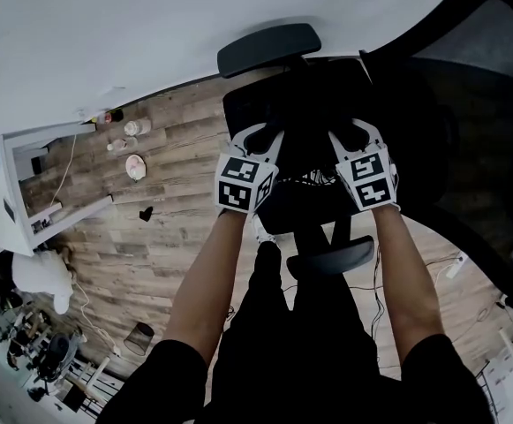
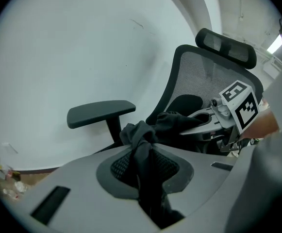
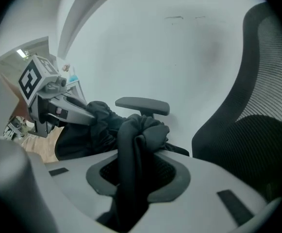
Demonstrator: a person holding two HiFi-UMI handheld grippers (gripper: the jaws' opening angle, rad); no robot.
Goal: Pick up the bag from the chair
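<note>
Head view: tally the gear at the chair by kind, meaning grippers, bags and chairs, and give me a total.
Grippers: 2 (left gripper, right gripper)
Black bag: 1
Office chair: 1
Total: 4

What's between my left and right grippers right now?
Only the black bag: left gripper and right gripper each clamp its bunched fabric, which spans the gap, per both gripper views.
</note>
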